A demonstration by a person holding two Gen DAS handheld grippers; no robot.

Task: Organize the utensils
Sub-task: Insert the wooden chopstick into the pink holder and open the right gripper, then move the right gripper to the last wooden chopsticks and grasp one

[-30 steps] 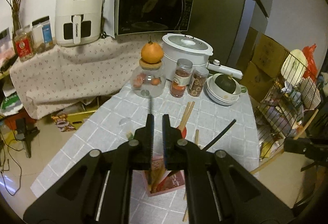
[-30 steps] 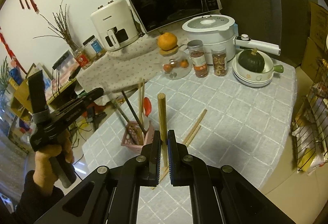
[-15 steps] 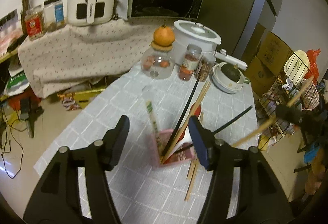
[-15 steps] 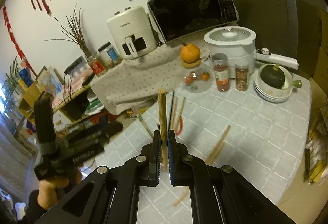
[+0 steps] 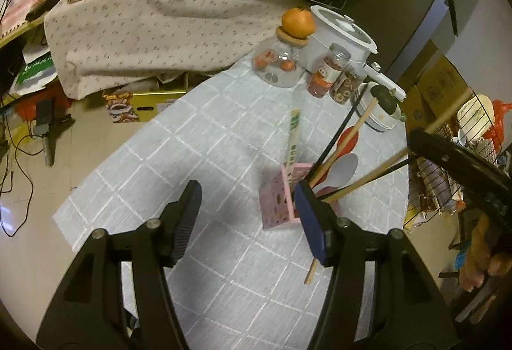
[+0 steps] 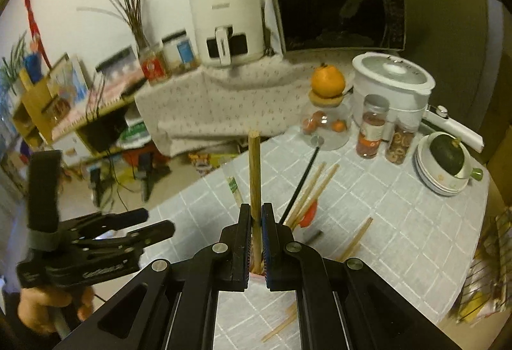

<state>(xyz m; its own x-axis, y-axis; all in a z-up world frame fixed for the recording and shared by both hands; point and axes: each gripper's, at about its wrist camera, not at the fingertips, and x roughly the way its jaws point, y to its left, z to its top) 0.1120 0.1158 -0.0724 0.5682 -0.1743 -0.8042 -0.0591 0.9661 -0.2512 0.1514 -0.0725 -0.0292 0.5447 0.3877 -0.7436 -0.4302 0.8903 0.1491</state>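
A pink utensil holder (image 5: 281,196) stands on the grey checked tablecloth (image 5: 179,158) and holds black and wooden chopsticks, a red spoon (image 5: 347,138) and a white spoon (image 5: 344,166). My left gripper (image 5: 248,209) is open and empty, just in front of the holder. My right gripper (image 6: 255,231) is shut on a wooden chopstick (image 6: 255,170) that stands upright above the holder. The right gripper also shows in the left wrist view (image 5: 448,158) with the chopstick slanting down into the holder. Loose wooden chopsticks (image 6: 355,241) lie on the table.
At the back of the table stand a glass jar with an orange on top (image 6: 328,113), two spice jars (image 6: 372,129), a white rice cooker (image 6: 393,84) and stacked bowls with a green squash (image 6: 448,161). A wire rack (image 5: 448,158) stands right of the table.
My left gripper has opened, let go of the black chopstick into the holder and pulled back to the left. My right gripper has carried its wooden chopstick over the holder.
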